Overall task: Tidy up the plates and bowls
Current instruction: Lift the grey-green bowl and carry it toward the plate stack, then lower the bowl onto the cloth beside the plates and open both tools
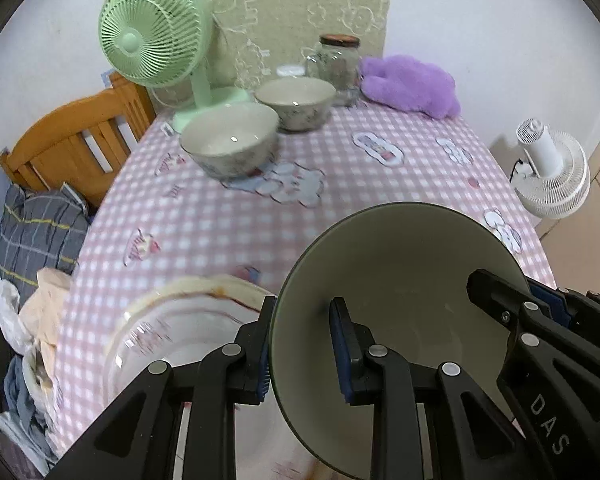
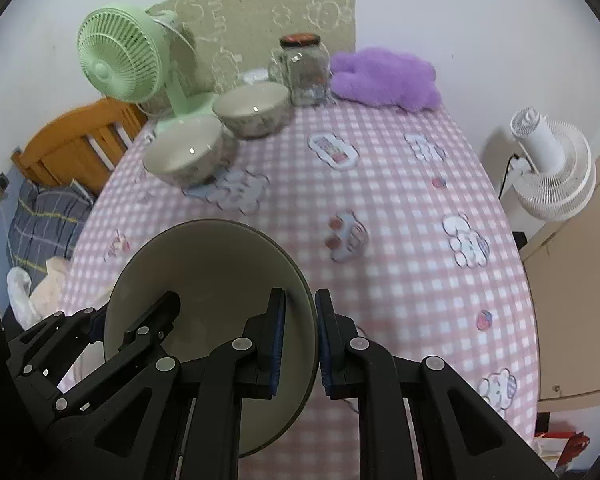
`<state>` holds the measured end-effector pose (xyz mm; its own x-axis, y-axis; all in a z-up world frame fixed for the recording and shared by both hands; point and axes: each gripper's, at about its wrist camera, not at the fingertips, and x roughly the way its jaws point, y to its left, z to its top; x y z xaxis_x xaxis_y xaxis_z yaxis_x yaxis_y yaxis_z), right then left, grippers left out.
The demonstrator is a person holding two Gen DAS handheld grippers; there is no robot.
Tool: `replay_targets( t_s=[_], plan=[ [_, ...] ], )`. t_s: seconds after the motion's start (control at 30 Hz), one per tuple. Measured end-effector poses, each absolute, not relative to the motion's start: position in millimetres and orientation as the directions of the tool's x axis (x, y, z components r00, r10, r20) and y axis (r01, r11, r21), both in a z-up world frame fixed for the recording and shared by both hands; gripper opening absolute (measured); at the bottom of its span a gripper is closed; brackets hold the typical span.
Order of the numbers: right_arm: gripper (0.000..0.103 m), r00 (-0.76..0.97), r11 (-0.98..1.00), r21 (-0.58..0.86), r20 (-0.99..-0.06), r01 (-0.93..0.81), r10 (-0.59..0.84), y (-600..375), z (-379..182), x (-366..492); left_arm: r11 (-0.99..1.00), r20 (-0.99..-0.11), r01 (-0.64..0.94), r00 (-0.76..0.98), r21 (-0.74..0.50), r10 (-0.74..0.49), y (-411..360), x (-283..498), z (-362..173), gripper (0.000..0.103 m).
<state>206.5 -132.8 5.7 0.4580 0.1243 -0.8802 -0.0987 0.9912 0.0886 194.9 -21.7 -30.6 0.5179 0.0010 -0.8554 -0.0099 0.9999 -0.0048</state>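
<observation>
Both grippers hold one plain cream bowl [image 1: 404,276] above the near part of the table. My left gripper [image 1: 300,352] is shut on its left rim, one finger inside and one outside. My right gripper [image 2: 300,344] is shut on its right rim; the bowl also shows in the right wrist view [image 2: 216,264]. Under the bowl, to the left, lies a stack of white plates [image 1: 180,332] with a brown-stained rim. Two patterned bowls stand at the far left: the nearer one [image 1: 230,142] and the farther one [image 1: 296,100].
A green fan [image 1: 156,36], a glass jar [image 1: 338,68] and a purple plush [image 1: 412,84] stand along the far edge of the pink checked tablecloth [image 1: 380,184]. A white fan [image 2: 552,168] stands off the table's right side. A wooden bed [image 1: 72,148] lies left.
</observation>
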Motion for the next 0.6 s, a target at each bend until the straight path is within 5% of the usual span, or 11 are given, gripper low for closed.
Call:
replay_targets(
  t_s=[0.6],
  plan=[
    [0.018,0.334,0.980,0.084,-0.932,-0.182,0.142,-196,-47,179,0.996,-0.914,-0.086,0.404,-0.003,0.032,-80,161,-83,0.024]
  ],
)
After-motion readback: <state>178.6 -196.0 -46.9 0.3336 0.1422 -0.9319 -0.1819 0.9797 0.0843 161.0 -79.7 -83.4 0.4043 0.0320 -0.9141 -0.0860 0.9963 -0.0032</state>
